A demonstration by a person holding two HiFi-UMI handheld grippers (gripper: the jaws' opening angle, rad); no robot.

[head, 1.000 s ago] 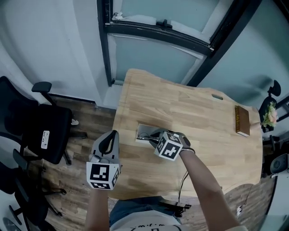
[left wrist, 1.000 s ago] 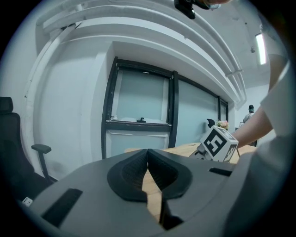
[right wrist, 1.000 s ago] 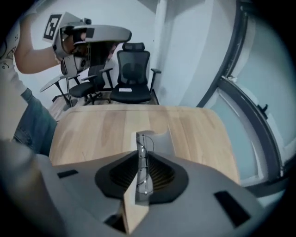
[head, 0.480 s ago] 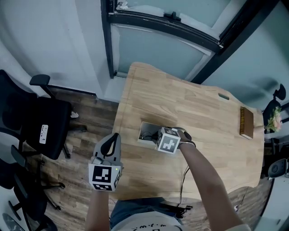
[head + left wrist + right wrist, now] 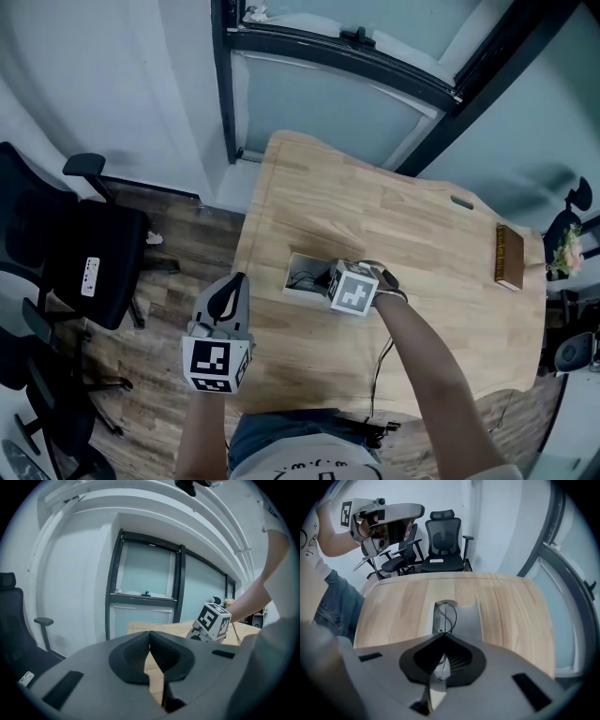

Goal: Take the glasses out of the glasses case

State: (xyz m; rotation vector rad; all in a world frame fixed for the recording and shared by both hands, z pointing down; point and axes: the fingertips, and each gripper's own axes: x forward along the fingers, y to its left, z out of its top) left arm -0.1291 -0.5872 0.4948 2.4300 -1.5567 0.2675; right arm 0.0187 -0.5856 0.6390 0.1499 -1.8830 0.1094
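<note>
Pale wood planks make up the counter (image 5: 422, 234). The grey glasses case (image 5: 298, 263) lies open toward its near-left part, with a book (image 5: 507, 256) well apart at the far right edge. The right claw (image 5: 332, 281) reaches into the case from its right end. In the right gripper view its jaws are pressed together on a thin wire part of the glasses (image 5: 447, 616). One lens ring stands up just beyond the tips, over the case floor. Pinching the frame rather than a lens looks deliberate, since the wire gives a firm hold. As far as I can judge, the glasses are not yet clear of the case.

The left claw (image 5: 150, 633) has its jaws closed with nothing between them. It hangs in the air off the near-left edge of the counter, by an office chair (image 5: 89, 267), and so leaves the case free for the other claw.

A second ago the right claw sat a little nearer along the case. Since half a second ago almost nothing has shifted: the right claw is at the same end of the case, no lift is visible, and the left claw has kept its place.
</note>
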